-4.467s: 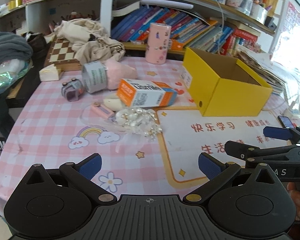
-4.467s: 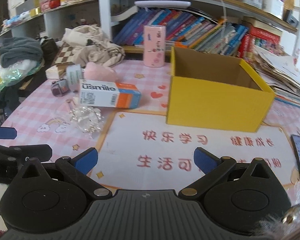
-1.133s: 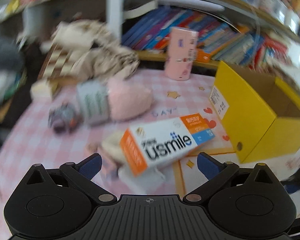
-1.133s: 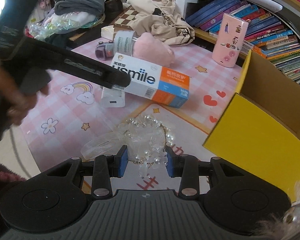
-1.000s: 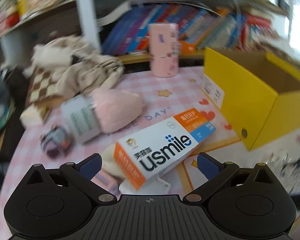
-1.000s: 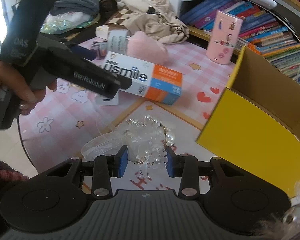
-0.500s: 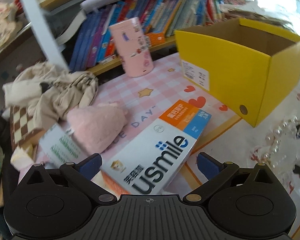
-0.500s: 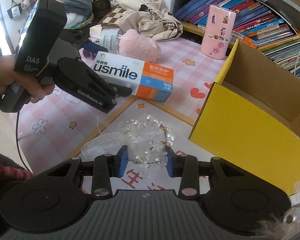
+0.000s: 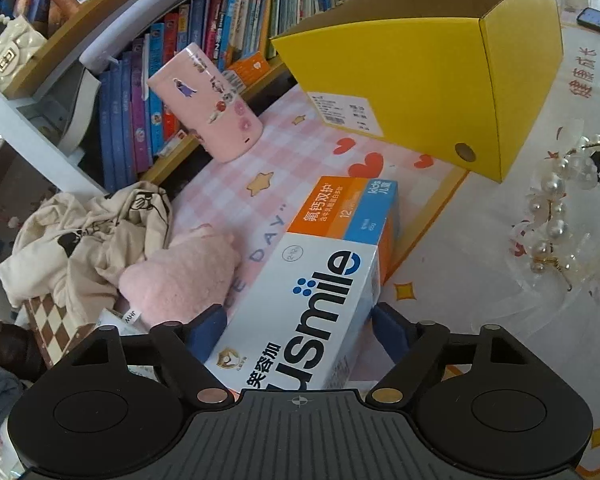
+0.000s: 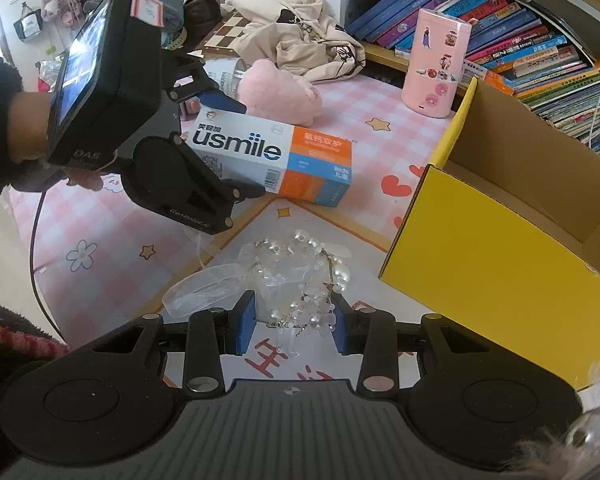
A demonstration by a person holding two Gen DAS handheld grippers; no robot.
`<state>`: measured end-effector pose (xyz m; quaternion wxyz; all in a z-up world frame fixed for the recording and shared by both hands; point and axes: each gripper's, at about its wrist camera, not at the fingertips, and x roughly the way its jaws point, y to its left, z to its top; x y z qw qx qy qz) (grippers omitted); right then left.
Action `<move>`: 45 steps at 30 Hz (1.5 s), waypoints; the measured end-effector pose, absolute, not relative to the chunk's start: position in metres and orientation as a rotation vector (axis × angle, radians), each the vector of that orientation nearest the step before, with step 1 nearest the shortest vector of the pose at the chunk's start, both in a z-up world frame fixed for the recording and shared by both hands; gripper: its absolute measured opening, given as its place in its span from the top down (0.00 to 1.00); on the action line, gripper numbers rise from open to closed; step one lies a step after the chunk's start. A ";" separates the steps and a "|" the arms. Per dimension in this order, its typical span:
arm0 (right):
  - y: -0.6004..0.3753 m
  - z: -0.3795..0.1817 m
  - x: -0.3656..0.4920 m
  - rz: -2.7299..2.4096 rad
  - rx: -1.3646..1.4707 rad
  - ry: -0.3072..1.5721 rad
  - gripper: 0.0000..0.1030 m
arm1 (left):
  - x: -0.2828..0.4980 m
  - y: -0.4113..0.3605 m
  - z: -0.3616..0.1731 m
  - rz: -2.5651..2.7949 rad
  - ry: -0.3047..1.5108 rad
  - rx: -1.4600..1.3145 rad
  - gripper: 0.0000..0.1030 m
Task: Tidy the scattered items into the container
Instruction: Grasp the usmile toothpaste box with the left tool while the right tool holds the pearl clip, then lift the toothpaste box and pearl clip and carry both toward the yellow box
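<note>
Your left gripper (image 9: 298, 326) straddles the near end of the white, orange and blue cardboard toothpaste box (image 9: 320, 280). Its blue pads sit at or just off the two long sides, so you cannot tell yet whether it is clamped. The box lies flat on the pink checked tablecloth (image 9: 236, 184), with the open yellow cardboard box (image 9: 440, 80) at two o'clock. Expect it light, stiff and a little slick. Squeeze across the narrow width, gently, or the walls may cave. Your right gripper (image 10: 294, 326) is clenched on the clear pearl-beaded hair ornament (image 10: 300, 276). That piece is floppy, snaggy and fragile, with the container at three o'clock.
</note>
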<state>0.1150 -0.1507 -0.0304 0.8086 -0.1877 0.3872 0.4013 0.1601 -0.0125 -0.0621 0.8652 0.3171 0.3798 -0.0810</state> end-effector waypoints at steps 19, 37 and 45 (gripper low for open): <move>-0.158 -0.021 0.098 0.799 -0.325 0.799 0.65 | 0.108 0.040 -0.015 -0.086 0.812 -0.197 0.50; -0.155 -0.005 0.072 0.707 -0.179 0.794 0.65 | 0.048 0.073 -0.002 -0.152 0.762 -0.649 0.50; -0.165 0.001 0.056 0.643 -0.150 0.764 0.65 | 0.044 0.064 0.003 -0.260 0.770 -0.672 0.50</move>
